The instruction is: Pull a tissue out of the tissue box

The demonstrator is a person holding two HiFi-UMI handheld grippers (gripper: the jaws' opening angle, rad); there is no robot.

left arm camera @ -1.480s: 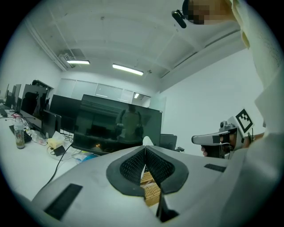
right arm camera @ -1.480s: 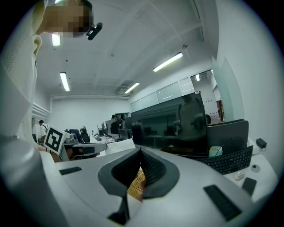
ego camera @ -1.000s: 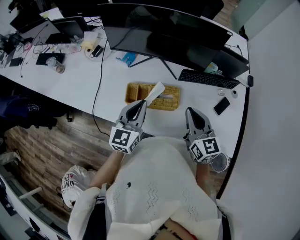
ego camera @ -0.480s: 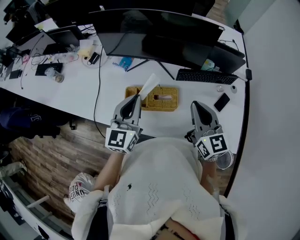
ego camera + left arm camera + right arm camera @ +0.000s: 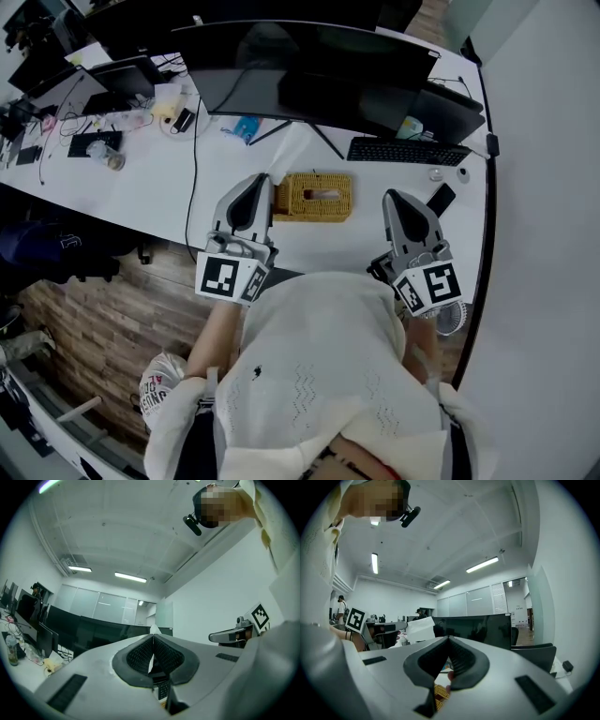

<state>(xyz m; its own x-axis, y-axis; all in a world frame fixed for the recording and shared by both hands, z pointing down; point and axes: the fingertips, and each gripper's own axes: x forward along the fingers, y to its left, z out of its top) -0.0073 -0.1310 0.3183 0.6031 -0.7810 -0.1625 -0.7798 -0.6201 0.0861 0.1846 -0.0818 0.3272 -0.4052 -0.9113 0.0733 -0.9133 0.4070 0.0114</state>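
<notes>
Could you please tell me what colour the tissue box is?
The tissue box is golden-tan woven wicker, clearest in the head view.

a woven wicker tissue box, rough and straw-coloured, on a smooth, matt white desk beneath a glossy black monitor. the tissue is thin, soft white paper. the left gripper and right gripper have matt grey plastic shells with ribbed black rubbery pads. the person's top is cream knitted cloth; the floor is brown wood plank.
</notes>
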